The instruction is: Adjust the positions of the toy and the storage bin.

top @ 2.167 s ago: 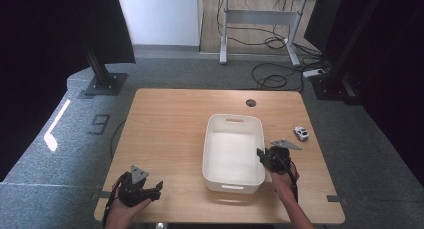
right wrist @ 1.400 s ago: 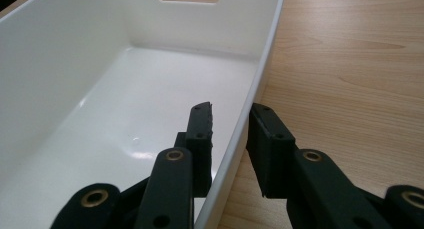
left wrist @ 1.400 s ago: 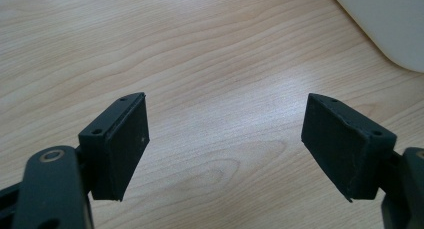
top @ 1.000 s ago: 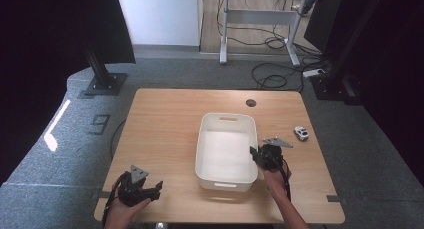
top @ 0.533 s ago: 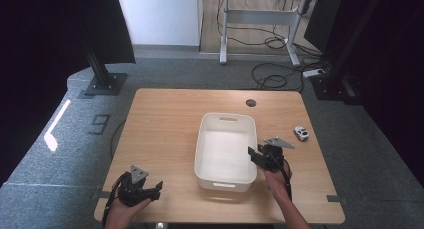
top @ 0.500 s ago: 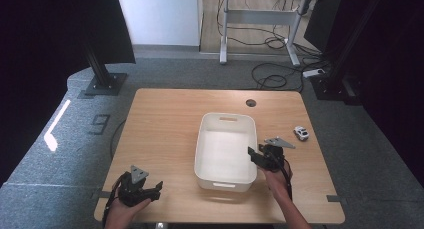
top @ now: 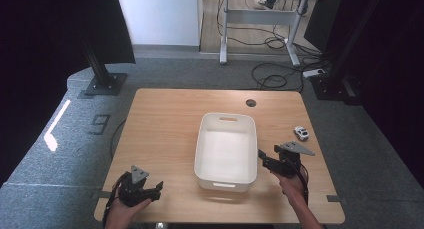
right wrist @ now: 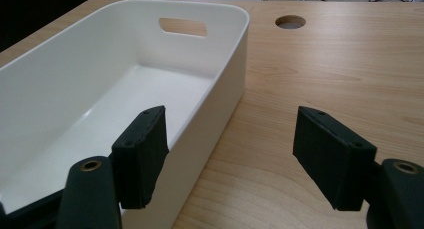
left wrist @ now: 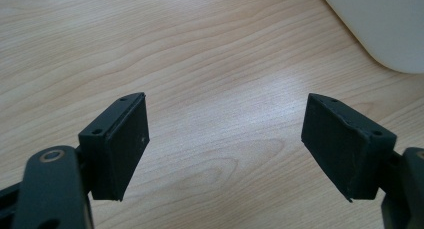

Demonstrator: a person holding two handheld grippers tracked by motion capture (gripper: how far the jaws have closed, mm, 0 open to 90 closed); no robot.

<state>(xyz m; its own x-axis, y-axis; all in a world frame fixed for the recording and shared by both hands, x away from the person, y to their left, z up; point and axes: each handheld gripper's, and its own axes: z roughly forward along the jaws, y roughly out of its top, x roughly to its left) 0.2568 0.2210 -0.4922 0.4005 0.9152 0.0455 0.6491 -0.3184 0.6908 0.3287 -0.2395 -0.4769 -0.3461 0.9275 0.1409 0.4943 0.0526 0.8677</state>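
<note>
A white bin (top: 226, 148) sits in the middle of the desk (top: 160, 124). It is empty. The right gripper (top: 264, 160) is just beside the bin's right wall. Its fingers (right wrist: 142, 154) have just been opening, and now they stand wide apart. In the right gripper view the bin's wall runs up between them, yet the pads do not press on it. So the bin is let go and rests flat on the desk.

The left gripper (top: 150, 190) waits near the front left corner of the desk, well apart from the bin. Its fingers (left wrist: 120, 146) are spread wide too, with only bare wood between them.

A little toy car (top: 301, 133) lies near the right edge of the desk, behind the right gripper.

What could go wrong from here? One finger looks to hang over the bin's rim. If the hand pulls away sideways, that finger may catch the wall and drag or tip the bin. If the hand swings back fast, it may bump the car and knock it off the edge.
</note>
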